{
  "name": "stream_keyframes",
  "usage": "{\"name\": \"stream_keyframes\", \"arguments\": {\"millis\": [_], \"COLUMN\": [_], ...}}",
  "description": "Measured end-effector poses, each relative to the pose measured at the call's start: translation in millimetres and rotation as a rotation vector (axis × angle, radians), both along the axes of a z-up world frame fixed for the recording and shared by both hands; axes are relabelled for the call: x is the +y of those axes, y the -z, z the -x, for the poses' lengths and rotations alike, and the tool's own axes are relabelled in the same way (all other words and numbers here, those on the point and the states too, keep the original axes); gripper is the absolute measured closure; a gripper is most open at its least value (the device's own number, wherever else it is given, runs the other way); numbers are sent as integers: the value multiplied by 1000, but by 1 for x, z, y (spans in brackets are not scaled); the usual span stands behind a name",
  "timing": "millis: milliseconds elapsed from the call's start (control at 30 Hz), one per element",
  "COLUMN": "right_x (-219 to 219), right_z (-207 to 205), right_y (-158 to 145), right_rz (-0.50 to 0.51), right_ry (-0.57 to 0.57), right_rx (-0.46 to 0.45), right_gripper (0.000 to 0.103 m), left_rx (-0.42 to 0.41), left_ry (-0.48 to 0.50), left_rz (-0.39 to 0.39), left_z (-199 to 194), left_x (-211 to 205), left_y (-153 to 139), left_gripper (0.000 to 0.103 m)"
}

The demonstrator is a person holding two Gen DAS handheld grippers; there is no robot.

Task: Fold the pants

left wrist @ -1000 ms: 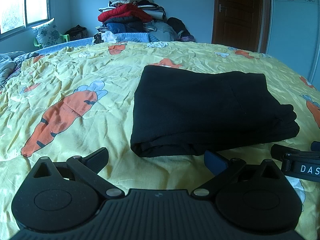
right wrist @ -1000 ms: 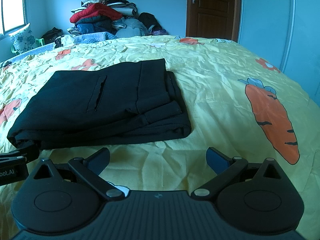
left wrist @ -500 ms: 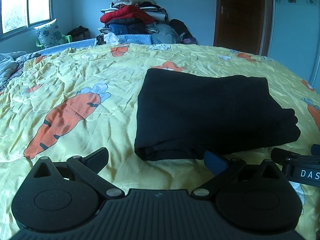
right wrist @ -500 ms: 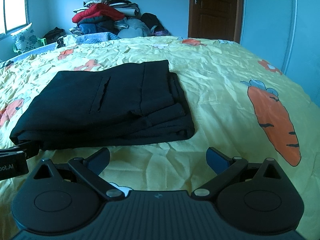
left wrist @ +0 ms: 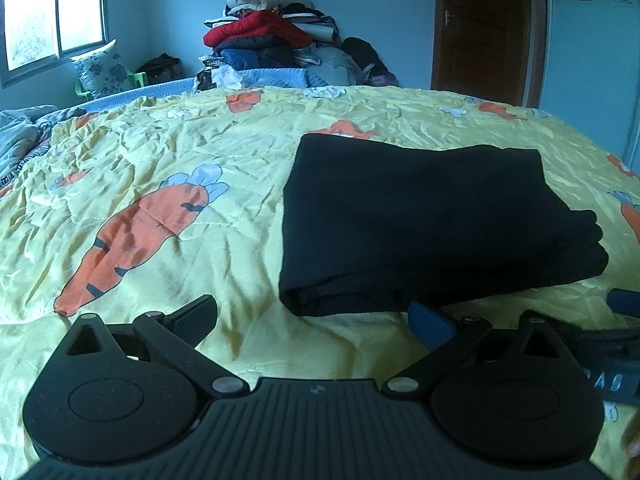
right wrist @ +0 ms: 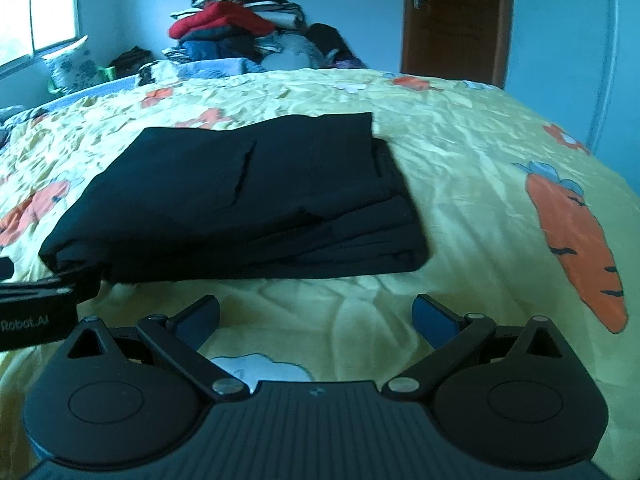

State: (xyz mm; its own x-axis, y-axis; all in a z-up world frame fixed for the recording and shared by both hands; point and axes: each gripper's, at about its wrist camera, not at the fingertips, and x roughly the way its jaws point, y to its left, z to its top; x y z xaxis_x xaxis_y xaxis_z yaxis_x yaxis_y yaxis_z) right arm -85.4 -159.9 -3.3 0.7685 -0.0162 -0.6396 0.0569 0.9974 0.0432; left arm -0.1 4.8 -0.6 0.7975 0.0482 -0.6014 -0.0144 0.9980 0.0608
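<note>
The black pants (left wrist: 420, 220) lay folded into a thick, soft rectangle on the wrinkled yellow carrot-print bedsheet (left wrist: 160, 168). Both the left gripper (left wrist: 314, 316) and right gripper (right wrist: 316, 316) stood spread wide, grasping nothing.

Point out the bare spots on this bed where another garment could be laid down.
Left of the folded black pants, the yellow carrot-print bedspread lies bare across to its edge. Right of the pants, bare sheet runs to the big carrot print. The heaped clothes pile crowds the far end.
</note>
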Motion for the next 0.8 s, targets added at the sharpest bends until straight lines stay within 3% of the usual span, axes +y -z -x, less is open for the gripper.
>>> {"name": "stream_keyframes", "arguments": {"millis": [133,500,800], "right_x": [8,5,5], "right_z": [-1,-1,-1], "right_y": [3,5,5], "right_rz": [38,17,17], "right_ry": [-13,-6,-5], "right_rx": [-8,-8,-8], "right_gripper": [0,0,0], "left_rx": [5,16,-3], "left_ry": [-16,29,25], "left_rz": [3,-17,-2], "left_z": [-2,-4,-4], "left_x": [4,2,9], "left_y": [1,12,3], "left_gripper": [0,0,0]}}
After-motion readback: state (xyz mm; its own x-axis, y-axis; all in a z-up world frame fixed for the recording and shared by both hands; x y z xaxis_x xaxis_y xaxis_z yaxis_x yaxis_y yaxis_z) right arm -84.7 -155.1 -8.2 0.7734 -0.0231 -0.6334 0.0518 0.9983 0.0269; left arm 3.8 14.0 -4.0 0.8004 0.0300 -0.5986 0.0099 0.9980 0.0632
